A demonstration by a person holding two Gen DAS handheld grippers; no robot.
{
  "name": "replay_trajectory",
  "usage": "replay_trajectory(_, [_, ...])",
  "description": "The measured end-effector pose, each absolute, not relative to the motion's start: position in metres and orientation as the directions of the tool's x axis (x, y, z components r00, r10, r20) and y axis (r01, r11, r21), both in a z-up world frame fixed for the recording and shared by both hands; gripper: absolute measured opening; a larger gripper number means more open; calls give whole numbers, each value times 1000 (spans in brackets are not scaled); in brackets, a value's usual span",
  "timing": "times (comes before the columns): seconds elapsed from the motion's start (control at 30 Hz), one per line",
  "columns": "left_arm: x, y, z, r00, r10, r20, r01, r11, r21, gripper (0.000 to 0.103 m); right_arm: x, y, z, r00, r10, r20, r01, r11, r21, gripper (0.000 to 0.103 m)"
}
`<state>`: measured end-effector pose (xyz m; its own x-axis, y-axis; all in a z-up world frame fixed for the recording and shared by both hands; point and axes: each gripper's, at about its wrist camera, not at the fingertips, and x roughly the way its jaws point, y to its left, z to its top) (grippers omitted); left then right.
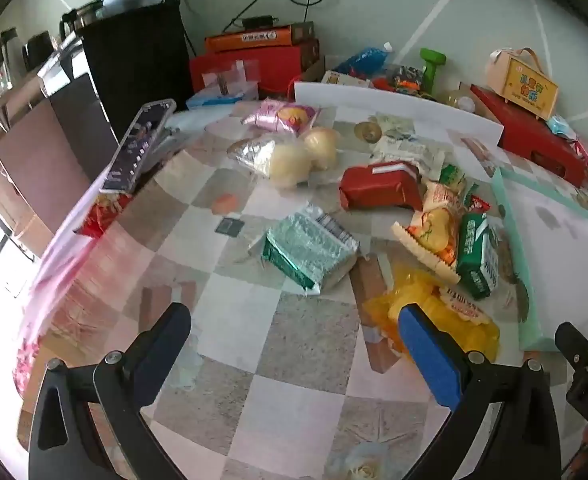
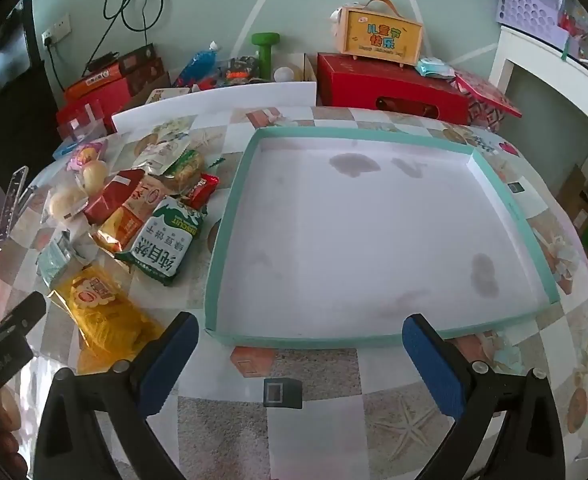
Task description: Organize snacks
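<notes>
A heap of snack packs lies on the checkered table: a silver-green pack (image 1: 310,252), a red pack (image 1: 380,190), a yellow bag (image 1: 446,320), a green biscuit pack (image 1: 478,256) and pale round buns (image 1: 290,162). My left gripper (image 1: 294,320) hangs open above bare tablecloth in front of the heap, its right finger over the yellow bag's edge. A shallow teal-rimmed tray (image 2: 230,216) with a white floor lies right of the snacks and holds nothing. My right gripper (image 2: 300,330) stands open at the tray's near rim. The yellow bag (image 2: 102,316) and biscuit pack (image 2: 162,240) lie to its left.
Red gift boxes (image 2: 390,84), a wooden handled box (image 2: 382,36), a green dumbbell (image 2: 265,54) and a blue bottle (image 2: 202,62) crowd the back by the wall. A phone (image 1: 138,146) leans at the table's left edge. A small black tag (image 2: 282,392) lies near the front.
</notes>
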<state>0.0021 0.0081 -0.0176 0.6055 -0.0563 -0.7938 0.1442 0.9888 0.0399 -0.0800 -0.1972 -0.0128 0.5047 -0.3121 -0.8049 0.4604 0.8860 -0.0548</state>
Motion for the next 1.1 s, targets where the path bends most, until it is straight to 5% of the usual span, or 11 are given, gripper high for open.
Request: replay_trajectory(1.1, [8,14,-36,578,-133,-805,140,988,-63,103,-80,-205,-27,481,-337,-809,468,879,-88,103])
